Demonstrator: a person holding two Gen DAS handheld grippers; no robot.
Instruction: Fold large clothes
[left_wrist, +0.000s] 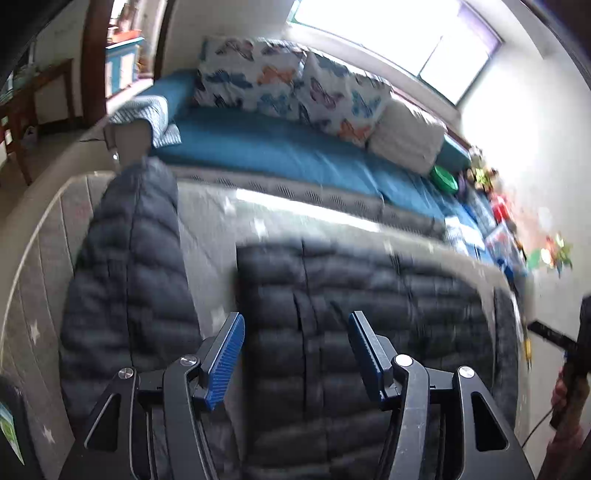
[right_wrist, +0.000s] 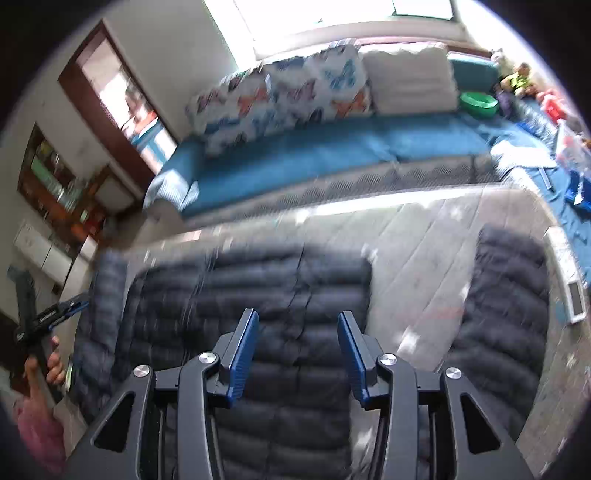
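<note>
A dark navy quilted puffer jacket (left_wrist: 351, 302) lies flat on a grey star-patterned mat (left_wrist: 207, 229). One sleeve (left_wrist: 129, 266) stretches out to the left in the left wrist view. In the right wrist view the jacket body (right_wrist: 258, 295) lies centre and a sleeve (right_wrist: 506, 295) lies at the right. My left gripper (left_wrist: 296, 325) is open and empty above the jacket body; it also shows at the left edge of the right wrist view (right_wrist: 70, 308). My right gripper (right_wrist: 298, 323) is open and empty above the jacket; its black body shows at the right edge of the left wrist view (left_wrist: 569, 343).
A blue sofa (left_wrist: 277, 147) stands behind the mat with butterfly pillows (left_wrist: 288, 85) and a cream cushion (left_wrist: 406, 136). A green bowl (right_wrist: 478, 103) and toys (left_wrist: 498, 206) lie at its right end. A wooden doorway (right_wrist: 110, 107) and shelves are at the left.
</note>
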